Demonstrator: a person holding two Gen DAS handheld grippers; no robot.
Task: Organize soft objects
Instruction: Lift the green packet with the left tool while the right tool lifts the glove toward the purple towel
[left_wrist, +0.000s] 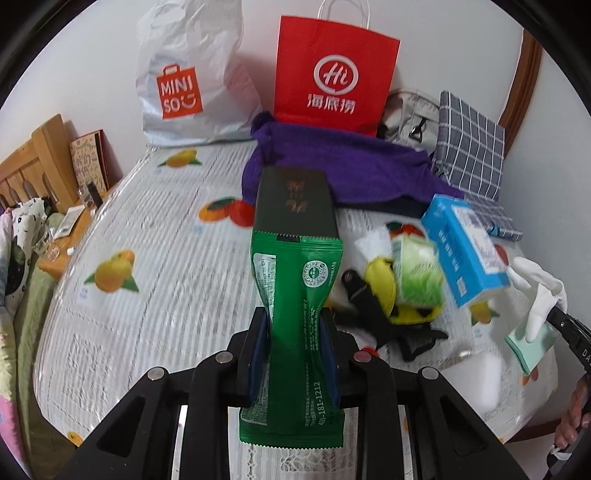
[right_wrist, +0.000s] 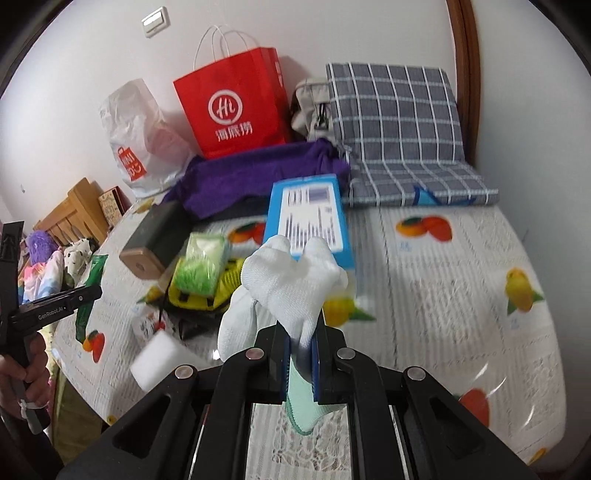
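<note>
My left gripper (left_wrist: 295, 332) is shut on a green foil packet (left_wrist: 295, 291), held upright above the table. My right gripper (right_wrist: 301, 343) is shut on a white glove (right_wrist: 291, 280) with a mint cuff; the glove also shows at the right of the left wrist view (left_wrist: 539, 291). On the table lie a purple cloth (right_wrist: 251, 173), a blue box (right_wrist: 310, 218), a green tissue pack (right_wrist: 203, 266) on a yellow pouch (right_wrist: 195, 299), a dark box (right_wrist: 155, 236) and a white sponge (right_wrist: 159, 358).
A red paper bag (left_wrist: 332, 70) and a white Miniso bag (left_wrist: 184, 77) stand against the back wall. A grey checked pillow (right_wrist: 395, 110) and a beige bag (right_wrist: 310, 107) are at the back right. The fruit-print tablecloth (right_wrist: 443, 280) covers the table. A wooden shelf (left_wrist: 40, 166) is on the left.
</note>
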